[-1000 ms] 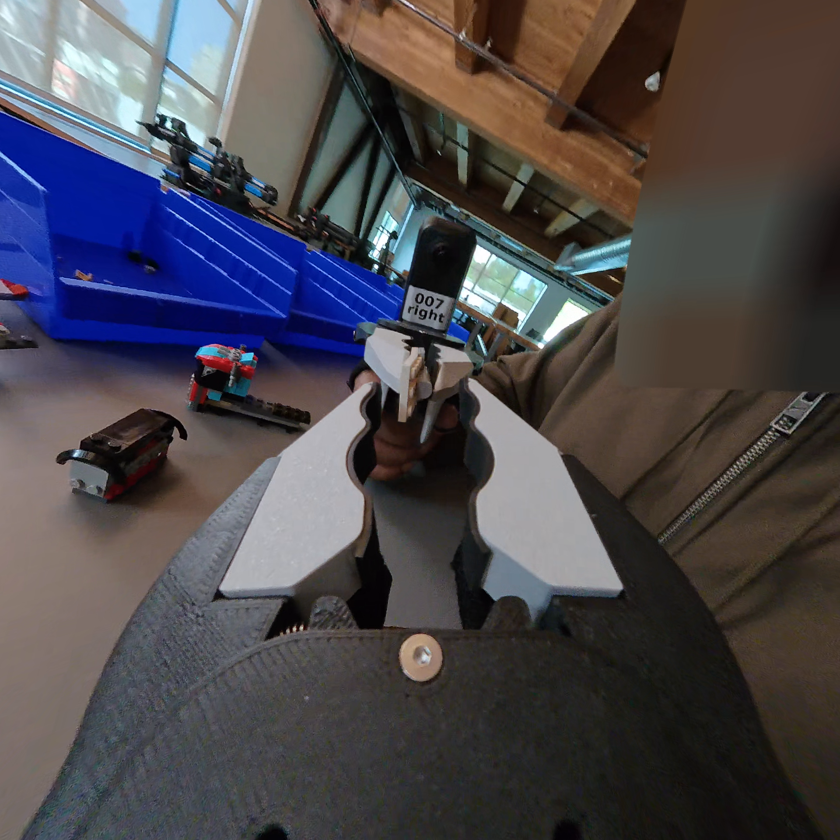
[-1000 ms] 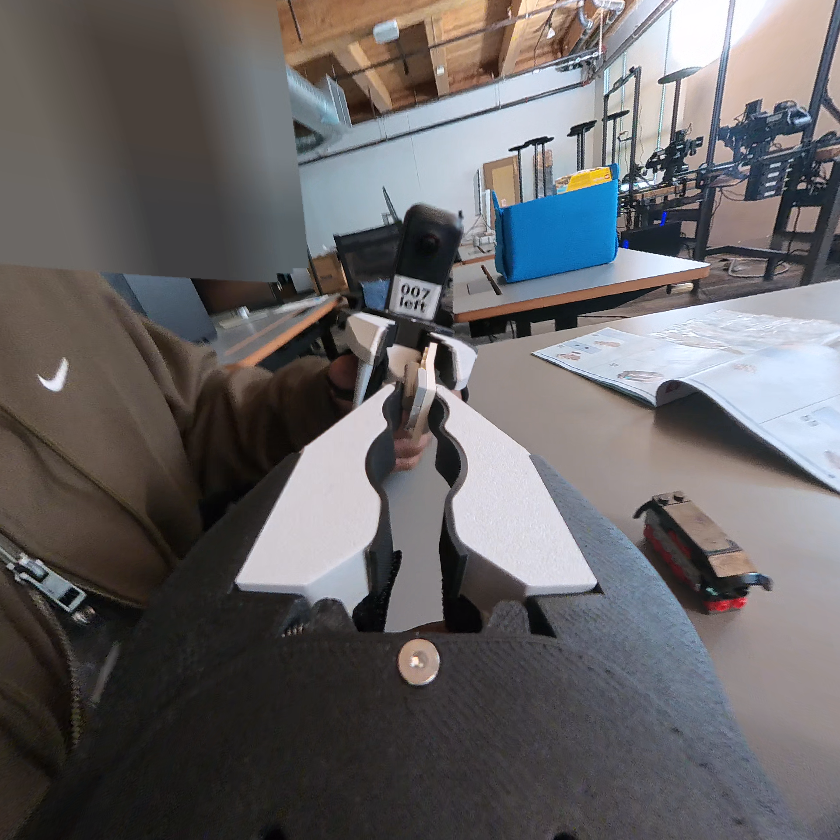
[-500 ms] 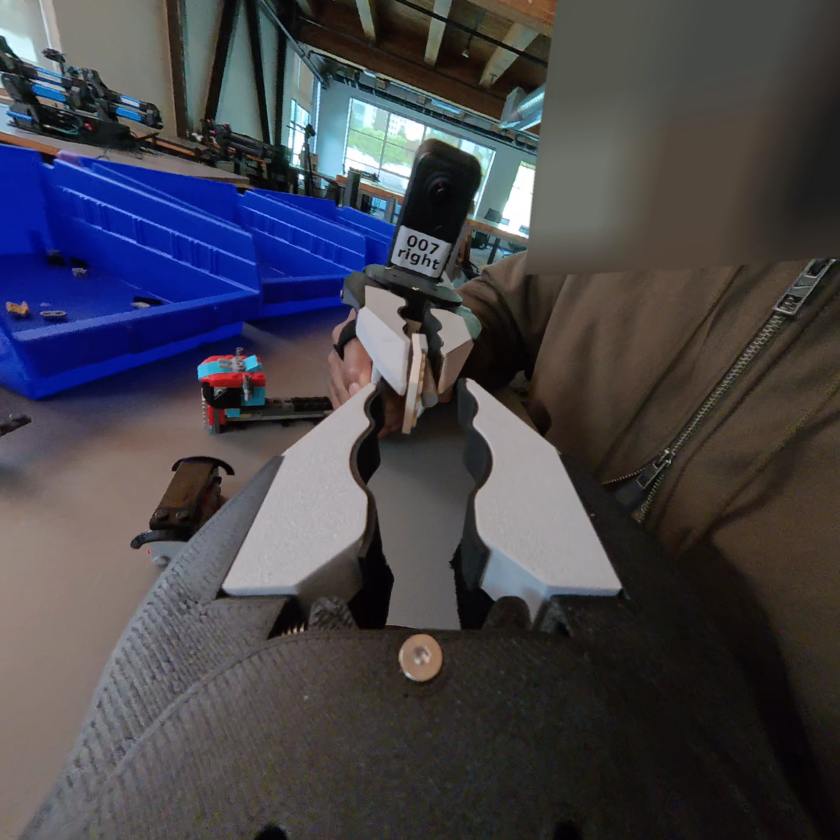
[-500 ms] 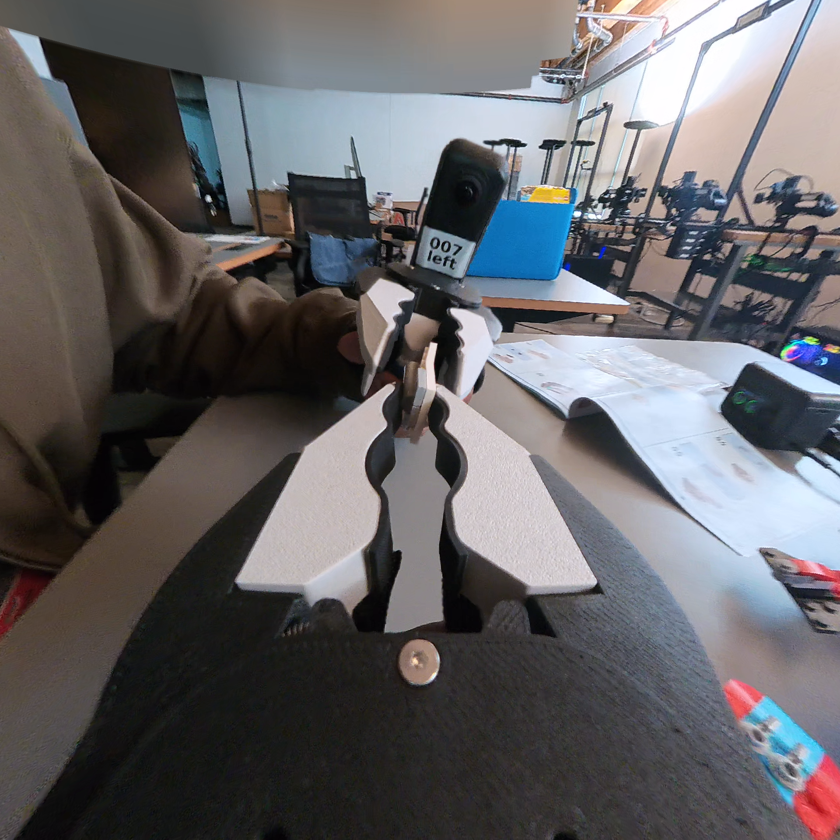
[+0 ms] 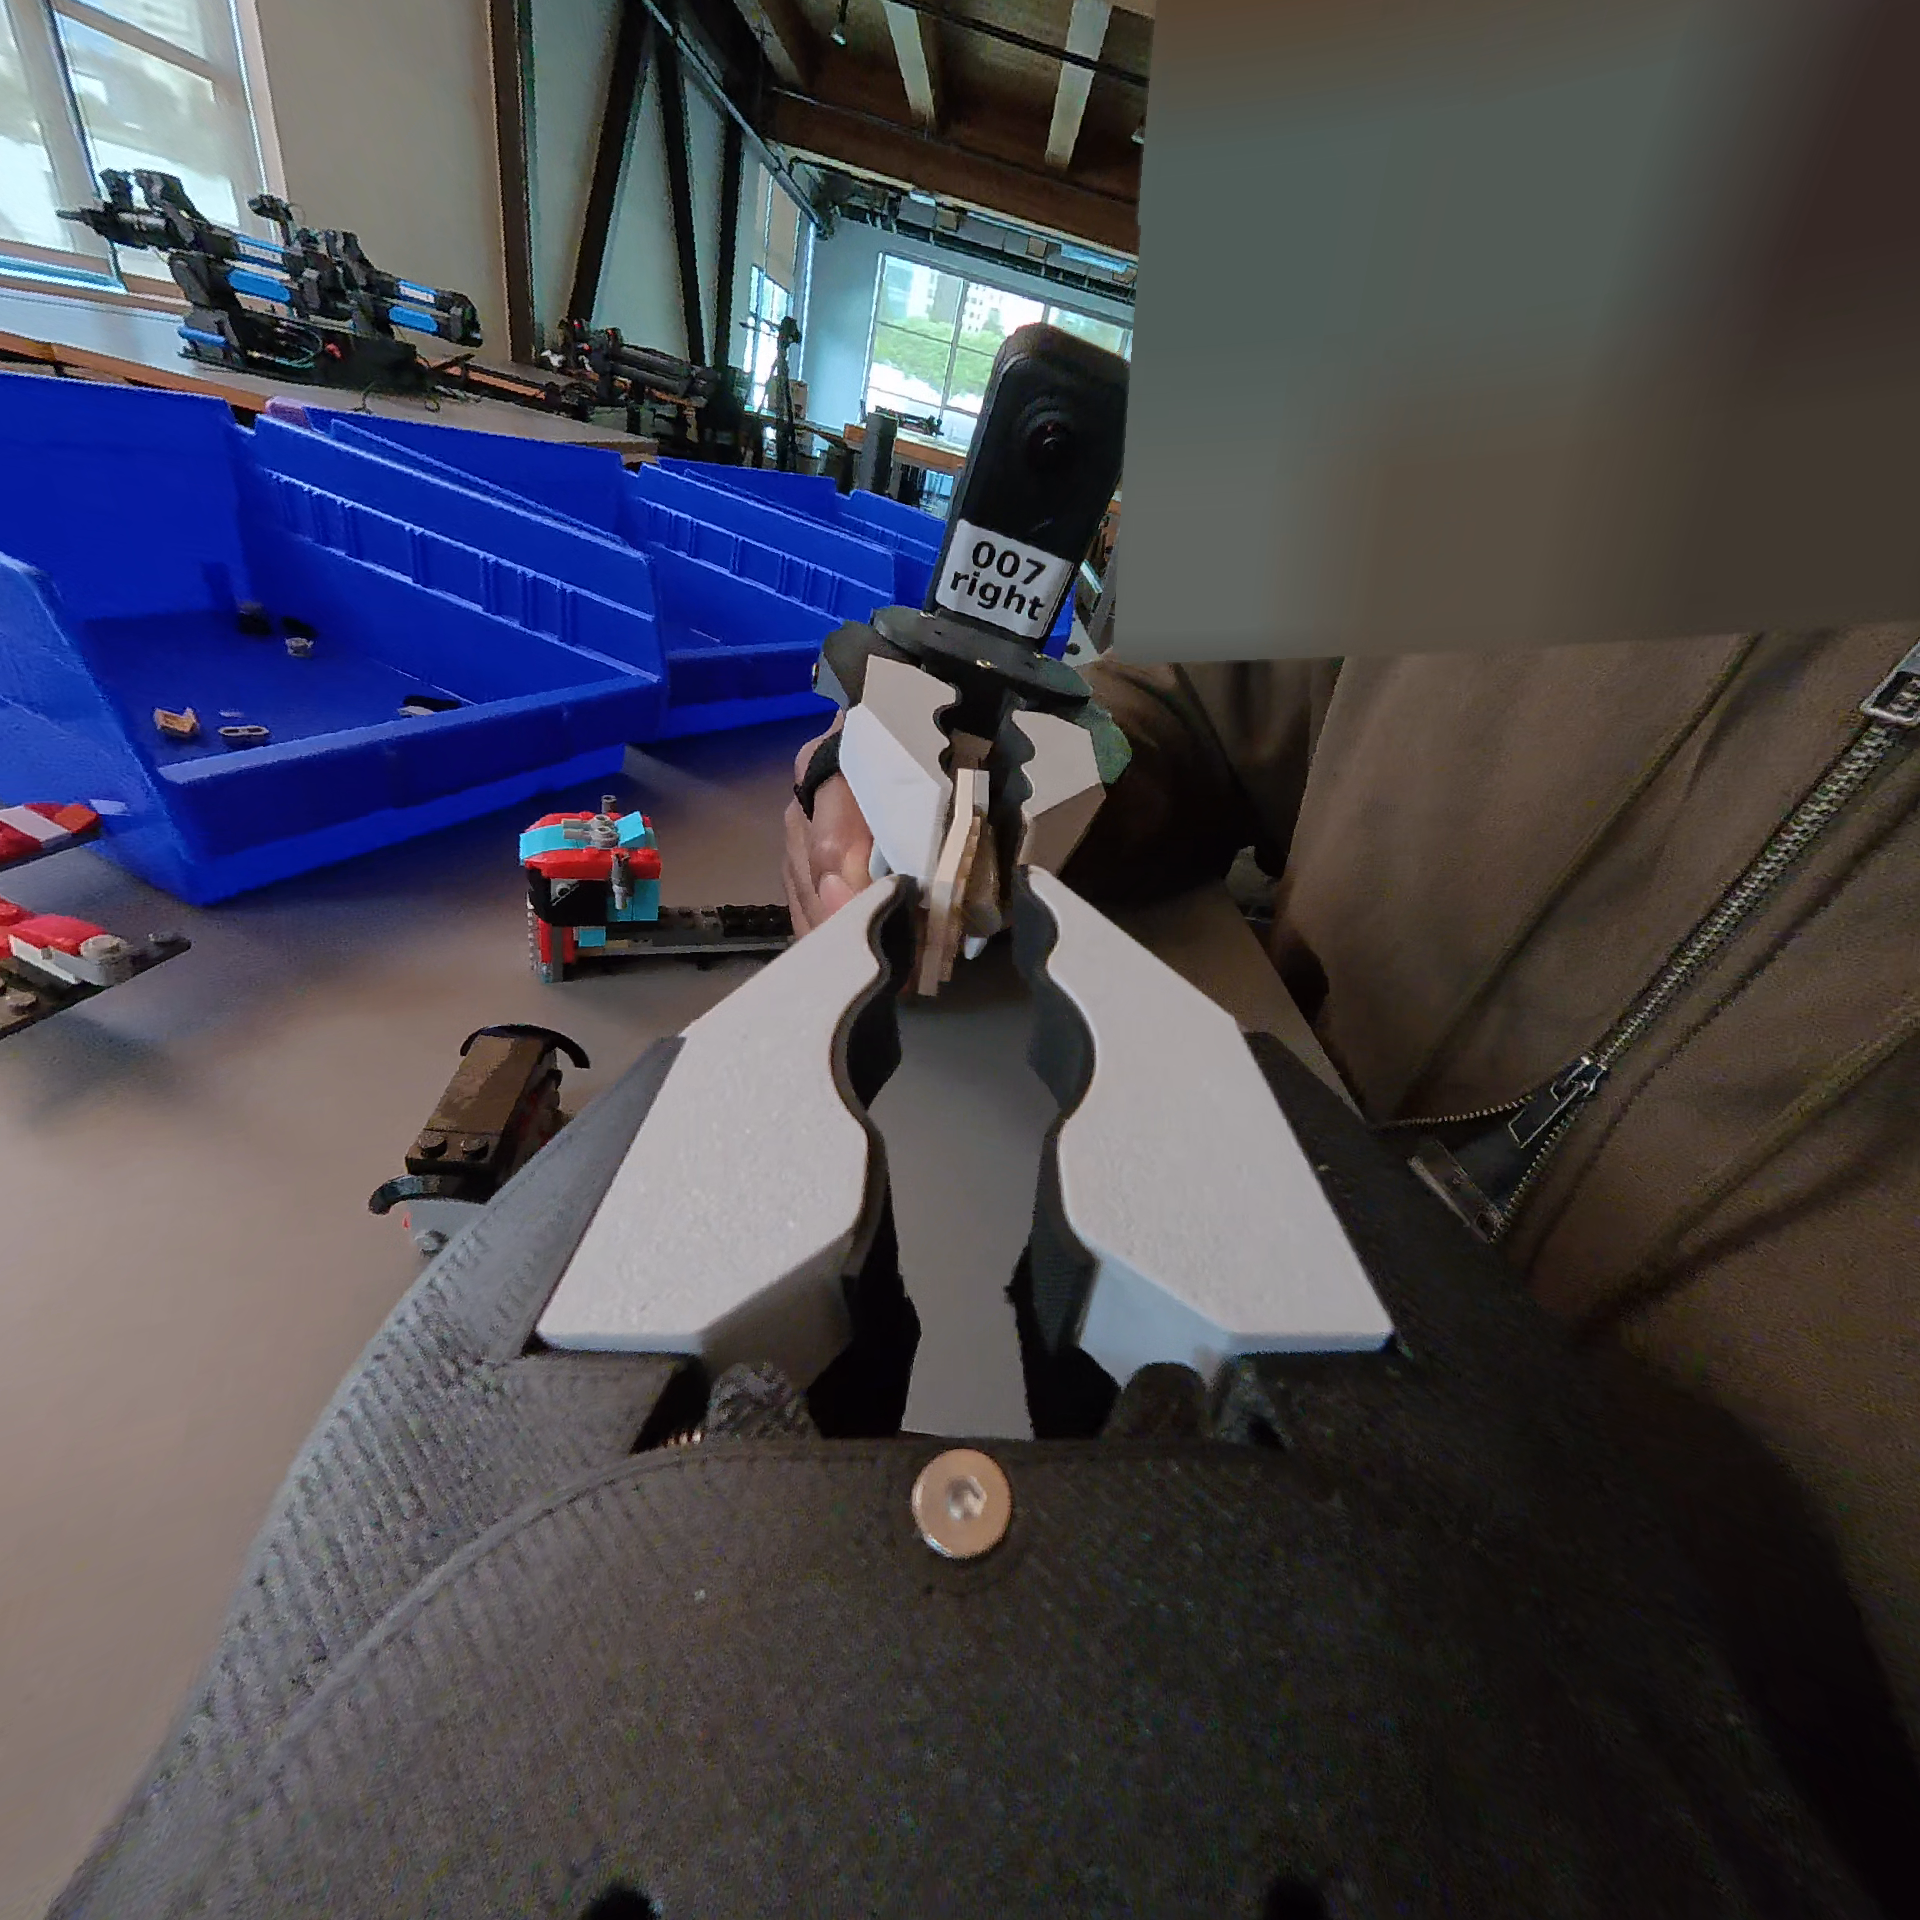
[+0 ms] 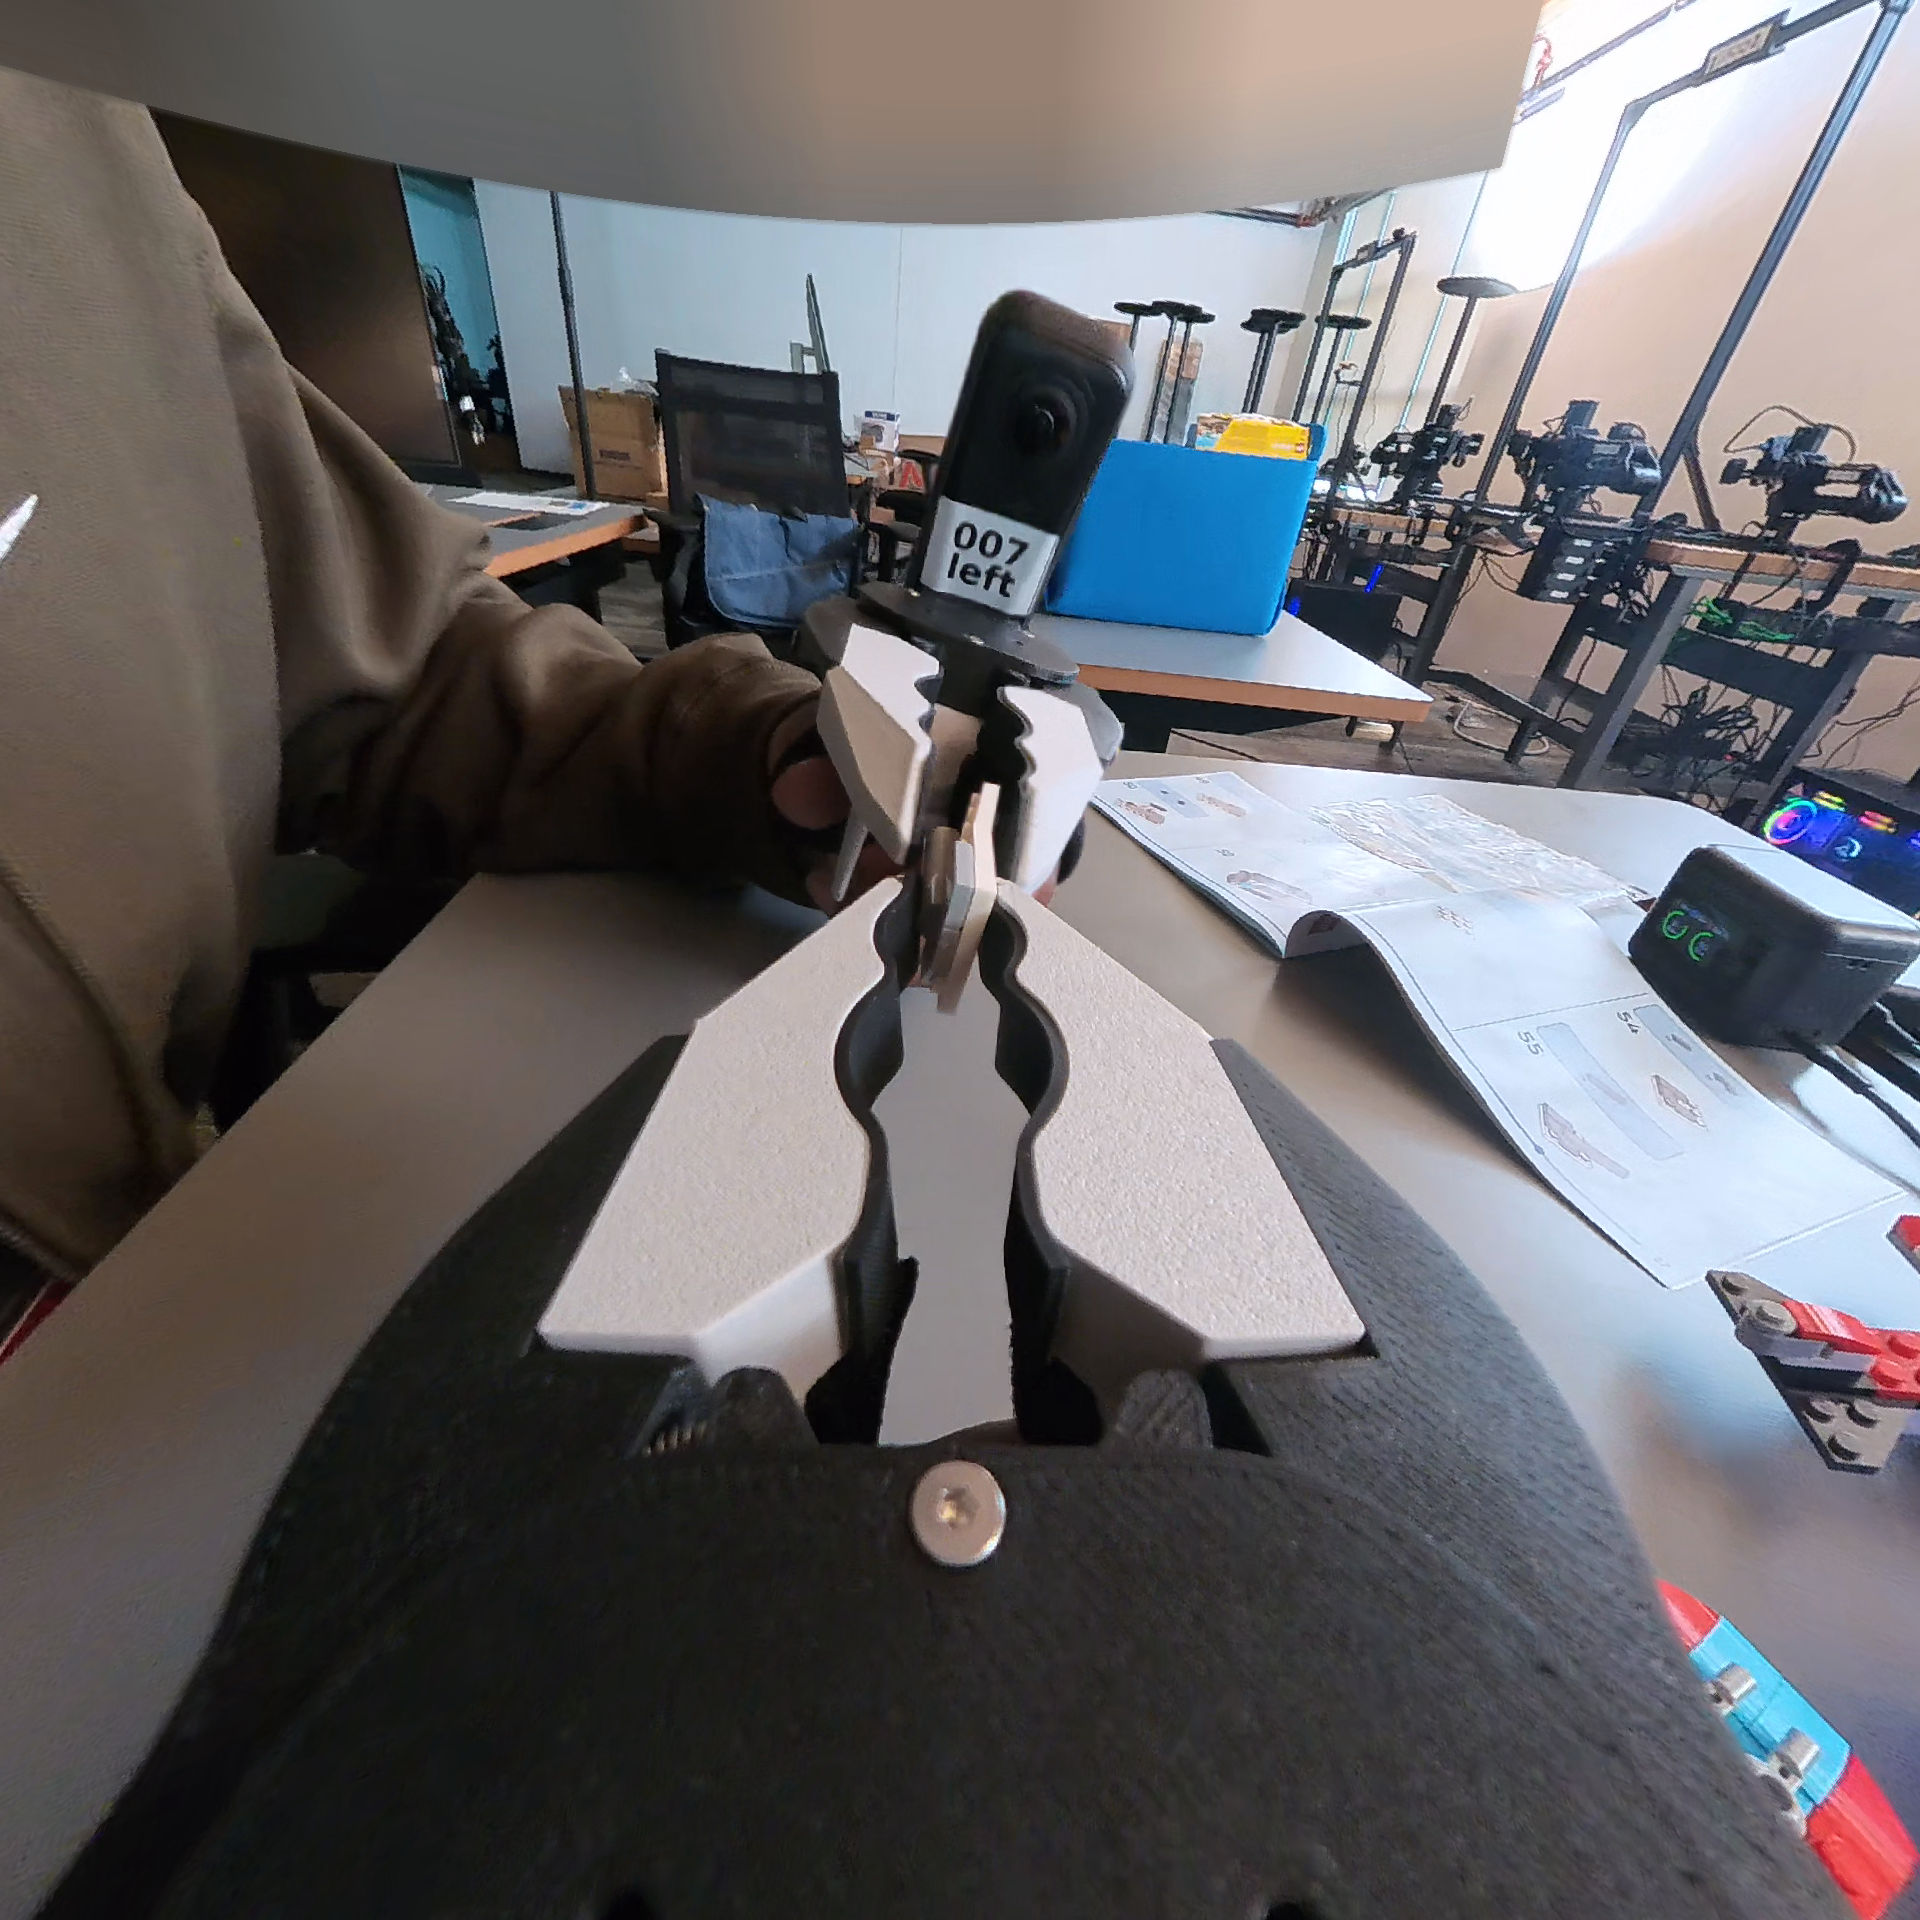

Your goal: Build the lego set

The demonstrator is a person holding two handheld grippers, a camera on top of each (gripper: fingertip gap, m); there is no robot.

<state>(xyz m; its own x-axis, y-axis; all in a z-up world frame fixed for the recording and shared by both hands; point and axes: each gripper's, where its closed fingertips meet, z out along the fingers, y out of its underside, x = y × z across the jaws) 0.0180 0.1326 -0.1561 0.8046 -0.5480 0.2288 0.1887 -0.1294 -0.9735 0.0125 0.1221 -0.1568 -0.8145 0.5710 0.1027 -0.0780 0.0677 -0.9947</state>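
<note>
1. The left gripper point(image 5: 966, 914) and the right gripper point(image 6: 945, 914) face each other tip to tip above the grey table point(image 5: 208, 1195), close in front of a person in an olive zip jacket point(image 5: 1558, 935).
2. The right gripper's fingers are closed narrowly on a small flat tan brick piece point(image 5: 948, 883). Both pads press its flat sides, and the piece stands on edge, held up off the table.
3. The free end of that piece reaches in between the left gripper's fingertips. These fingers are narrow too, but not clamped. The piece lies against one fingertip point(image 5: 894, 920), and a thin dark slit shows between it and the other (this spot is somewhat blurred).
4. A hand point(image 5: 831, 852) grips the right gripper from behind, and each gripper carries a black camera on top.
5. On the left gripper's side, a small red and teal brick model point(image 5: 587, 883) on a long dark base plate stands on the table near the tips. A black and brown brick car point(image 5: 488, 1101) sits just beside the gripper's body.
6. Farther off is a row of blue bins point(image 5: 416, 665), the nearest holding a few loose small parts. A red and white brick build point(image 5: 62, 945) lies at the edge of the view.
7. On the right gripper's side, an open booklet point(image 6: 1455, 935) lies on the table. A black box with green lights point(image 6: 1766, 956) stands by it, and a red and grey brick build point(image 6: 1829, 1361) sits nearer the gripper.
</note>
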